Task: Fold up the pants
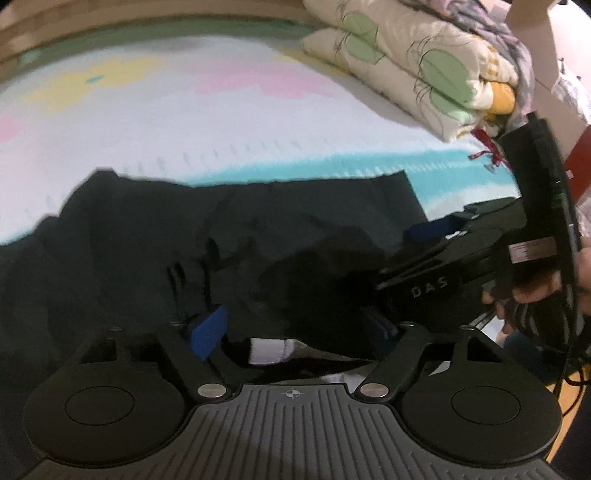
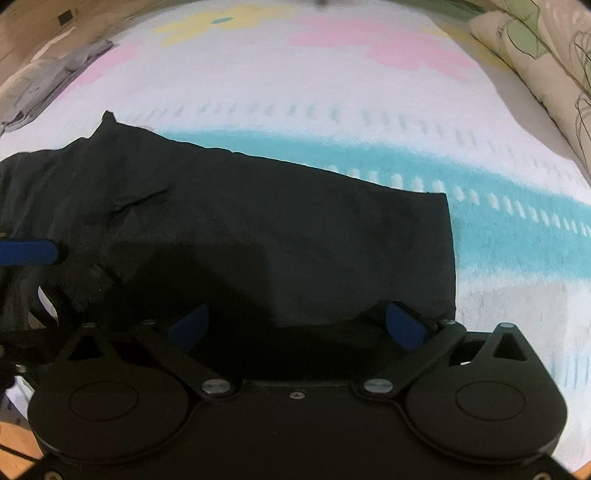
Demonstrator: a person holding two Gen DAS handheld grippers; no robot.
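Black pants [image 2: 258,229] lie spread across the bed, with one straight hem [image 2: 448,251] to the right. My left gripper [image 1: 295,330] points down at a bunched part of the pants [image 1: 184,236]. Its blue pads [image 1: 208,332] stand apart, with dark fabric and a white inner label [image 1: 273,350] between them, and I see no pinch. My right gripper [image 2: 297,325] is open over the near edge of the pants by the hem, straddling the cloth. In the left wrist view the right gripper [image 1: 406,254] comes in from the right, held by a hand [image 1: 535,291]. One blue left finger [image 2: 27,252] shows at the left edge.
The bed sheet [image 1: 221,122] is white with pink, yellow and turquoise patches. A folded floral quilt [image 1: 406,62] lies at the back right, with a red ribbon [image 1: 487,147] below it. A grey garment [image 2: 55,81] lies at the far left. A wooden frame [image 1: 110,22] borders the bed.
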